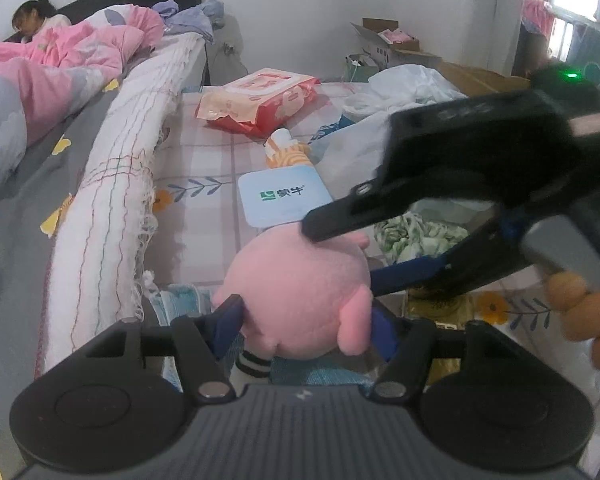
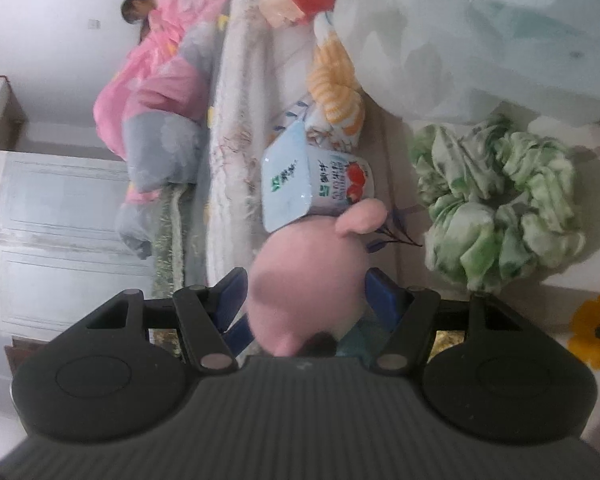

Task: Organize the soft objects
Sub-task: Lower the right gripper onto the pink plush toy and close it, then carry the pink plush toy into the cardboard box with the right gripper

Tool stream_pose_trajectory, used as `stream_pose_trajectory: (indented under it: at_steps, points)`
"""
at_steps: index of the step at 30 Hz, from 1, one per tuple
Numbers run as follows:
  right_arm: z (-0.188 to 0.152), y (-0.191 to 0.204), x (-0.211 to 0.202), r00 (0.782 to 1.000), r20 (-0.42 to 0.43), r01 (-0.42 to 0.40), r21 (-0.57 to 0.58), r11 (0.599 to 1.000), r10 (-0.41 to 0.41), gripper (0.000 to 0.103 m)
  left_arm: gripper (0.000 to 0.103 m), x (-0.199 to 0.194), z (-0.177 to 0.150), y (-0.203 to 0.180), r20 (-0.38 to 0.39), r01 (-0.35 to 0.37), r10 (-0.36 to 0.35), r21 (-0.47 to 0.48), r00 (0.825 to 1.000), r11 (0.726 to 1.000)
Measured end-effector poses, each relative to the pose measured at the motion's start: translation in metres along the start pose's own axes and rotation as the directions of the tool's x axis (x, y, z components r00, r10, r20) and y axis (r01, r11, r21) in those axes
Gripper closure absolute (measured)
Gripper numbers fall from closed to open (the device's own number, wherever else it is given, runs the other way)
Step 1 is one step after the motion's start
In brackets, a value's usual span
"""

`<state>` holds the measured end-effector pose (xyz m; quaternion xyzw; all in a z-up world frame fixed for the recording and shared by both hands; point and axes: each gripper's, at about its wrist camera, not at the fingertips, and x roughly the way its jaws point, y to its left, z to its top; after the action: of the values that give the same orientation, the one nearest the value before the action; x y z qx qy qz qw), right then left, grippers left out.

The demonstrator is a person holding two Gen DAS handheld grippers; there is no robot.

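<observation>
checked bed sheet (image 1: 204, 216) under yogurt cup (image 1: 282, 198)

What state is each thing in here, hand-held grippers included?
Left hand-held gripper: shut on pink plush toy.
Right hand-held gripper: around the same toy; contact unclear.
Pink plush toy: between both grippers.
Yogurt cup: on its side, foil lid on.
Wipes pack: lying flat, closed.
Green cloth: crumpled.
</observation>
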<state>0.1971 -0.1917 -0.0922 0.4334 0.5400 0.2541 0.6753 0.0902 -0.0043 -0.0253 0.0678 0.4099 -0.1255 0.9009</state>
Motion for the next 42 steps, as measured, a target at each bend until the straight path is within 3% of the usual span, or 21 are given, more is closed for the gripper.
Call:
stream_pose_trajectory:
  at_steps: [11, 22, 35, 42]
  points:
    - [-0.002, 0.014, 0.006, 0.999, 0.005, 0.032, -0.053, 0.998, -0.032, 0.043, 0.039, -0.005, 0.004, -0.003, -0.003, -0.016, 0.016, -0.018, 1.0, 1.0]
    - [-0.015, 0.032, -0.022, 0.999, 0.031, -0.035, -0.091, 0.995, 0.038, 0.043, 0.039, -0.04, 0.015, -0.021, 0.043, -0.06, 0.059, 0.015, 0.997, 0.998]
    - [-0.016, 0.045, -0.096, 0.985, 0.122, -0.101, -0.162, 0.982, 0.121, 0.044, 0.039, -0.072, 0.043, -0.069, 0.137, -0.068, 0.056, 0.083, 0.989, 0.994]
    - [-0.004, 0.042, -0.177, 0.962, 0.245, -0.071, -0.206, 0.976, 0.122, 0.044, 0.038, -0.073, 0.082, -0.122, 0.202, 0.014, -0.048, 0.167, 0.978, 0.986]
